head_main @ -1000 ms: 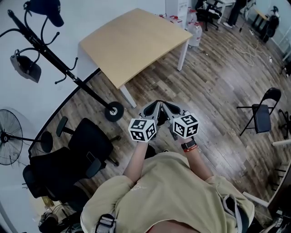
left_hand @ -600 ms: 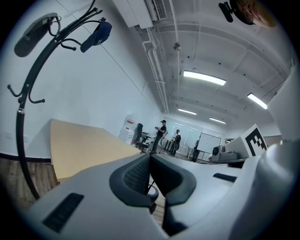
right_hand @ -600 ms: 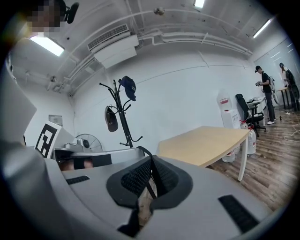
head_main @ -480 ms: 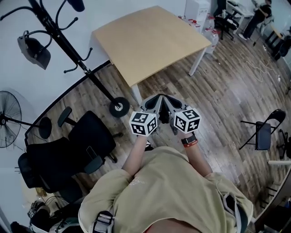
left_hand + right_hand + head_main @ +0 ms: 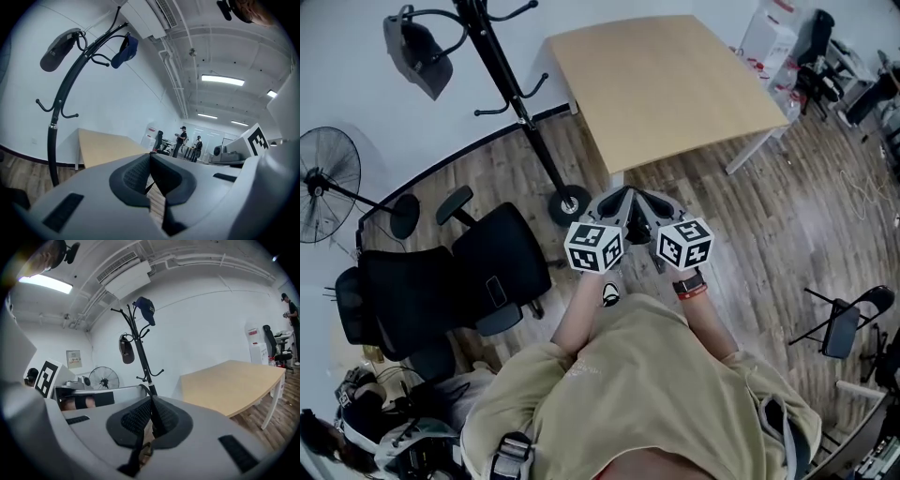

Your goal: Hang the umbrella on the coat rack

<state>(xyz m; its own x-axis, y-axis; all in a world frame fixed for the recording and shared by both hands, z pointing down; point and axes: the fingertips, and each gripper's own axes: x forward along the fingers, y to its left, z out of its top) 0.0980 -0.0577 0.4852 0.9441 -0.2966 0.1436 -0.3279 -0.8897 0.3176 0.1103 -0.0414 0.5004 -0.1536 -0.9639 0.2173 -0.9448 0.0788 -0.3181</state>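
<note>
No umbrella shows in any view. The black coat rack [image 5: 521,114] stands by the wall at the upper left, on a wheeled base [image 5: 571,202]; a grey bag [image 5: 416,54] hangs on it. My left gripper [image 5: 622,196] and right gripper [image 5: 640,196] are held side by side at chest height, both shut with nothing between the pads. In the left gripper view the rack [image 5: 58,117] rises at the left past my left gripper [image 5: 151,157], carrying a blue cap [image 5: 125,48]. The right gripper view shows the rack [image 5: 141,354] straight beyond my right gripper [image 5: 151,402].
A light wooden table [image 5: 667,82] stands right of the rack. Black office chairs [image 5: 490,272] crowd the left. A floor fan [image 5: 326,174] is at the far left, a folding chair [image 5: 840,324] at the right. People stand far off [image 5: 181,140].
The head view has swung left: the rack and table shifted rightward in the picture, and the rack's base now lies just beyond the grippers. Both grippers stay together and shut.
</note>
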